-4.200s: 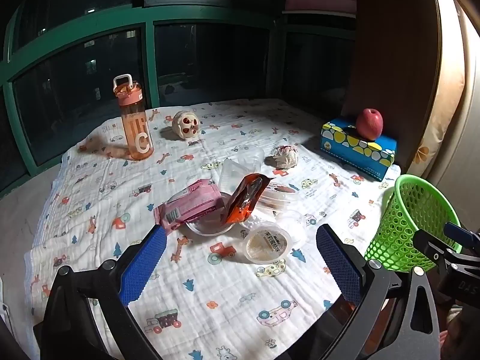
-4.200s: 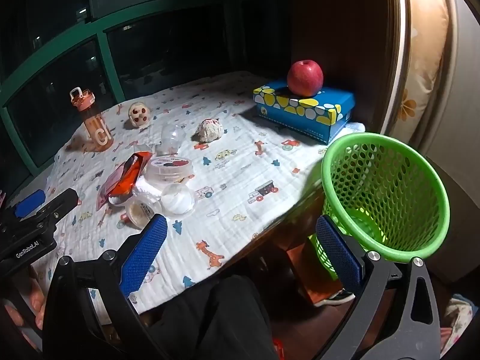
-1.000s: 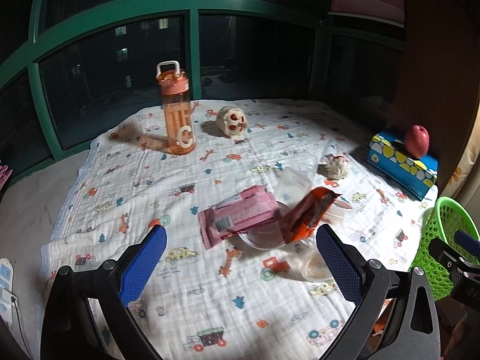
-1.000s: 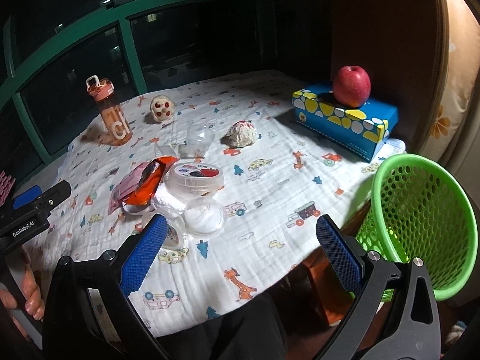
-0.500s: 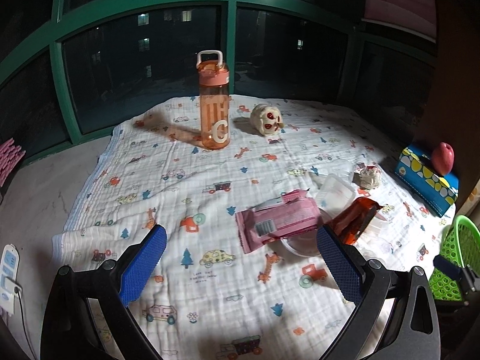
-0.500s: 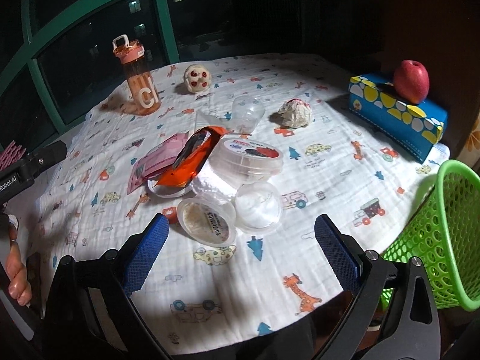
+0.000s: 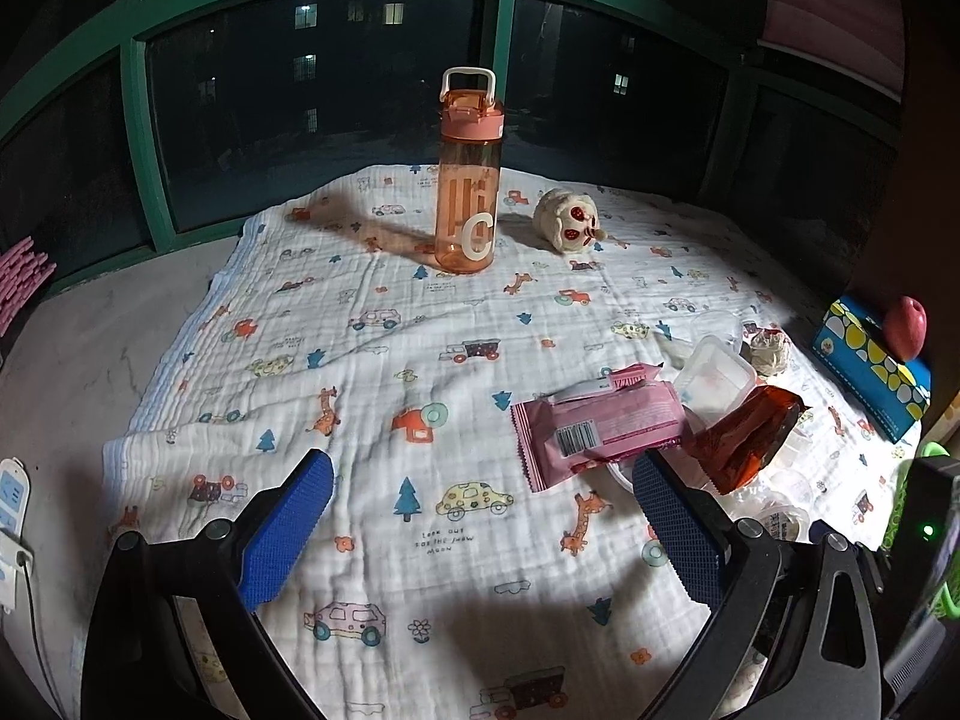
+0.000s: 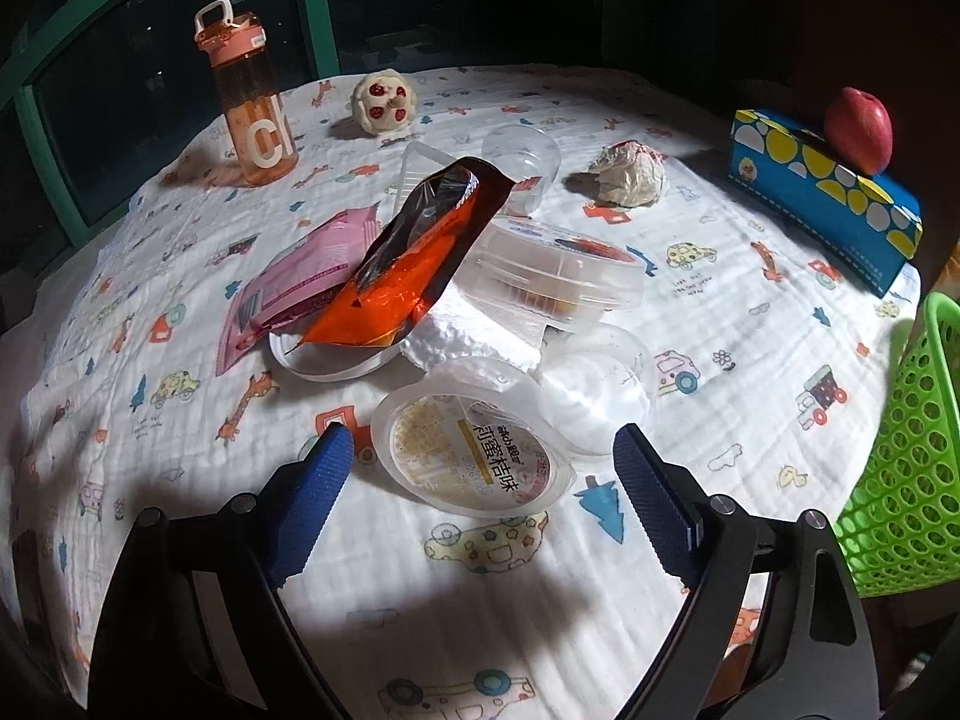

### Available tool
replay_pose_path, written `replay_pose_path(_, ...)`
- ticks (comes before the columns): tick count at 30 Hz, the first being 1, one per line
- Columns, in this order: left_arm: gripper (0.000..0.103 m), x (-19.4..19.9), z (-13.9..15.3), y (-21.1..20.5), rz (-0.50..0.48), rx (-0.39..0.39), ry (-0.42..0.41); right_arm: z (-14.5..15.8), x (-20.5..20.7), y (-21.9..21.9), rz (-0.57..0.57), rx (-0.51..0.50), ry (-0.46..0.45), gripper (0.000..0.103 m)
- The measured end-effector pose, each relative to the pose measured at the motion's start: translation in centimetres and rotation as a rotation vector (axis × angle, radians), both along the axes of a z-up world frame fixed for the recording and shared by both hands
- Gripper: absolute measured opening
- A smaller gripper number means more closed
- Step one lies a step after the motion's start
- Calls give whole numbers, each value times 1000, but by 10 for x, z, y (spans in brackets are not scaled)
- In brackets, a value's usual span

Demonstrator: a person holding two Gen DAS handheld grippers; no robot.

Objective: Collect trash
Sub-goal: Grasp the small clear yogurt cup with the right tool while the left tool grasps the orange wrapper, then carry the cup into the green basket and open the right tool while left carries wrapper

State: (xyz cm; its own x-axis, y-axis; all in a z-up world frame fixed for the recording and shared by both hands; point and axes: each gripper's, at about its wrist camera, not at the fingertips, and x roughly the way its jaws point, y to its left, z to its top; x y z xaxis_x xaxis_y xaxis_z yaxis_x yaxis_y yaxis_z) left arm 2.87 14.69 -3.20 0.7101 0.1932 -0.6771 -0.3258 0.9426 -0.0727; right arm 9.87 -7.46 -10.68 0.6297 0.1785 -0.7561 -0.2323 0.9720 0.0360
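Observation:
A heap of trash lies on the patterned cloth: an orange wrapper (image 8: 414, 258), a pink wrapper (image 8: 294, 282), a clear lidded tub (image 8: 558, 276), an empty clear cup (image 8: 594, 396) and a sealed jelly cup (image 8: 474, 456). My right gripper (image 8: 480, 441) hovers low over the jelly cup. Its jaws are closing, with the cup's near edge between the fingertips and the pads clear of it. My left gripper (image 7: 480, 468) stands open over bare cloth. The pink wrapper (image 7: 600, 426) and orange wrapper (image 7: 744, 438) lie just beyond its right finger. A green mesh basket (image 8: 906, 450) stands off the table's right edge.
An orange bottle (image 7: 468, 198) and a skull-like toy (image 7: 570, 222) stand at the back. A blue tissue box (image 8: 822, 180) with an apple (image 8: 858, 129) sits at the far right. A crumpled tissue (image 8: 630, 174) and a tipped clear cup (image 8: 525, 156) lie behind the heap.
My right gripper came down and closer to the heap, and its jaws narrowed around the jelly cup. My left gripper swung left, so the heap now sits at its right.

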Motion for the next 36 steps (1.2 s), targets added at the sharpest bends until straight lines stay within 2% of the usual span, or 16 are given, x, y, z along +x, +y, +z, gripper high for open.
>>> replay_pose_path(5,97,2,-5,-3,-13,-6,10,-6,4,3,-16,-20,-6,76)
replay_pose_path(8,97,5,-6,-9,-31,-2,13,-5,4,0,-11,-16,-8,66)
replay_pose_path(15,97,18,-5,-34,-118,21,13,7,-3,-21,9,18,-10,65)
replay_pose_path(28,95,64,-21,-115,-415,38,38,43,-14,-97,-11,106,2,65)
replay_pose_path(32,82,83,-28,-134,-493,32,51,56,-17,-119,-35,115,-20,65)
replay_pose_path(36,74,99,-37,-142,-537,1,76,65,-18,-142,-66,141,-27,65)
